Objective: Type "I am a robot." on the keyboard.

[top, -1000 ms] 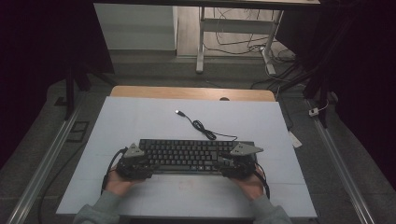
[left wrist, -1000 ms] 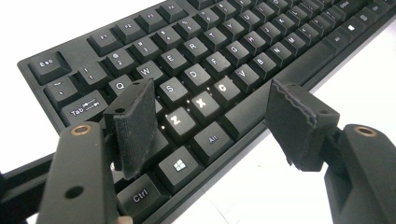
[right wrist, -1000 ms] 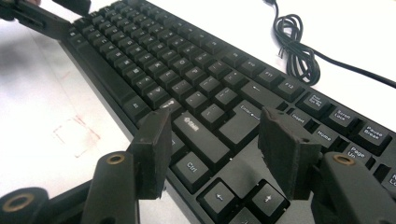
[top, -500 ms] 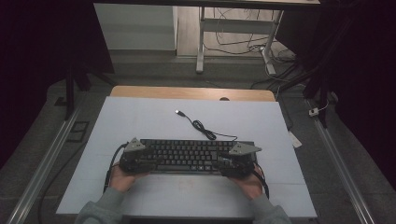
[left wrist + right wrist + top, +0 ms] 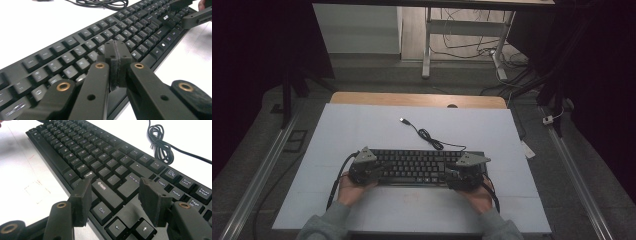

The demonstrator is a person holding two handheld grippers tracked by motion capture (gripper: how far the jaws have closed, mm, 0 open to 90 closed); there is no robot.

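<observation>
Lying flat on the white table (image 5: 362, 125), black keyboard (image 5: 417, 166) sits near the person's edge, long axis running left-right across the table, keys facing up, its cable (image 5: 427, 135) trailing away toward the far side in a loose coil, USB plug (image 5: 403, 120) at the end. Left gripper (image 5: 115, 56) over the keyboard's left end, jaws have just been closing and now stand pressed together, nothing between them. Right gripper (image 5: 113, 197) over the right end above the Shift and Ctrl keys, jaws spread wide, gripping nothing. Both hands near the table's front edge, left hand (image 5: 349, 187), right hand (image 5: 477, 192)
</observation>
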